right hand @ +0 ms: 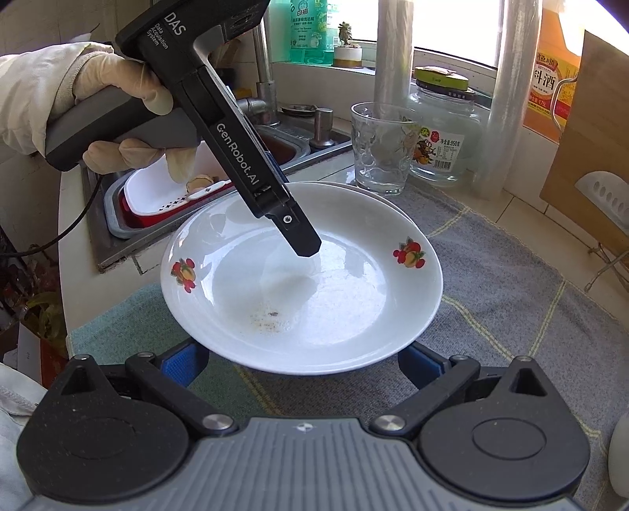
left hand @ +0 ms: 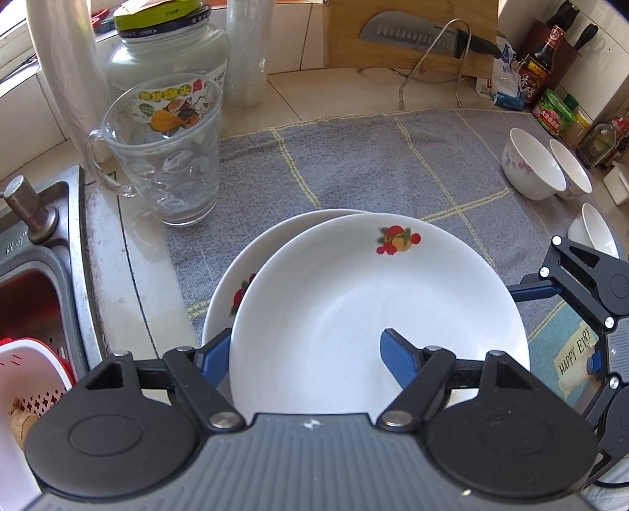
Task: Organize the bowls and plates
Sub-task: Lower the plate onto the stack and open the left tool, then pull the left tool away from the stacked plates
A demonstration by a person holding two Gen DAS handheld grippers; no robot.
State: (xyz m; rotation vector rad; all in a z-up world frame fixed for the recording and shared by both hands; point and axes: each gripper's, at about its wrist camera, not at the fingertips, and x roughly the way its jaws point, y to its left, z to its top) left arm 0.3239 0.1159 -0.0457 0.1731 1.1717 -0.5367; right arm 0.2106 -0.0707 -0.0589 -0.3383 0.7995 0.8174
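Readable writing: the left hand-held gripper (left hand: 302,353) carries "DAS Data Acquisition System" and "GenRobot.AI" on its body in the right wrist view; a strip on the cloth reads "HAPPY EV…"; the glass jar (right hand: 444,129) label shows "950"; the jar's lid rim reads "OPEN".

Task items: two white plates with fruit prints are stacked on the grey checked cloth (left hand: 373,157) covering the desk – the top plate (left hand: 377,310) sits offset over the lower plate (left hand: 224,302). Three white bowls (left hand: 530,165) stand at the cloth's far right, well apart from the plates.

Left hand-held gripper: jaws partly open, straddling the top plate's near rim, one blue pad outside, one inside; the pads do not press it. Right hand-held gripper (right hand: 302,365): jaws wide, either side of the plate's edge, nothing clamped.

Surroundings: steel sink (left hand: 47,243) beside the desk, glass mug (left hand: 165,157) near the plates, cutting board with knife (left hand: 416,35) against the tiled wall – a window behind.
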